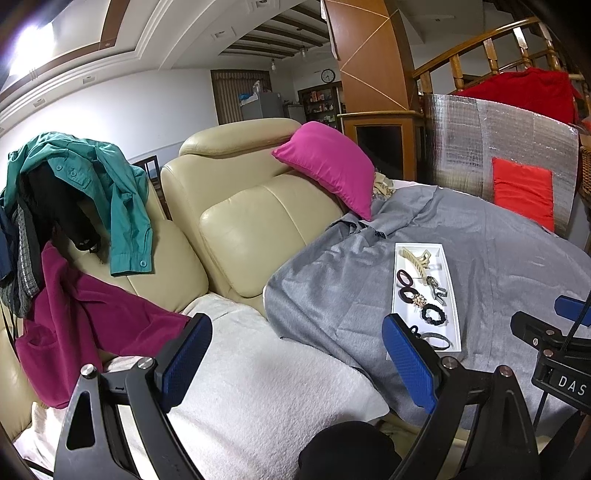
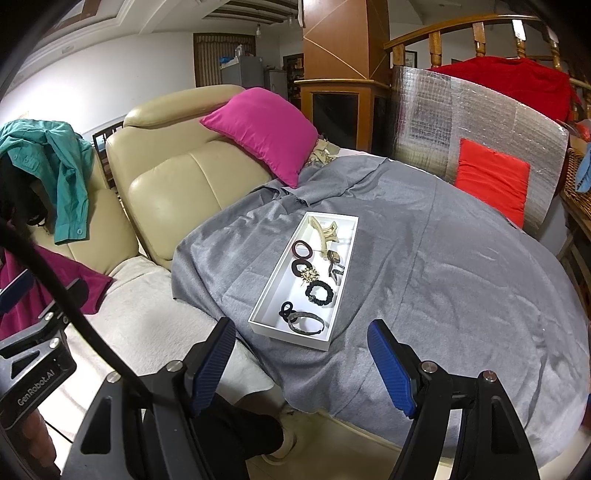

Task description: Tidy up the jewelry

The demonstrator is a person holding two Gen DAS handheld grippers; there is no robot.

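A white tray (image 2: 258, 308) lies on a grey cloth (image 2: 424, 266) over the sofa seat. In it are a beige claw clip (image 2: 325, 229), two dark hair rings (image 2: 302, 249), a gold brooch (image 2: 309, 275), a black scrunchie (image 2: 319, 291), metal clips (image 2: 334, 264) and a grey bangle (image 2: 306, 322). The tray also shows in the left wrist view (image 1: 452, 291). My right gripper (image 2: 301, 365) is open and empty, just short of the tray's near end. My left gripper (image 1: 295, 363) is open and empty, left of the tray over a white towel (image 1: 258, 387).
A cream leather sofa (image 2: 177, 177) carries a magenta pillow (image 2: 266, 129), a teal shirt (image 1: 122, 192) and a magenta garment (image 1: 85, 321). A silver foil board (image 2: 461, 122) with a red cushion (image 2: 491, 181) stands behind the cloth. A wooden railing (image 2: 461, 33) is at the back right.
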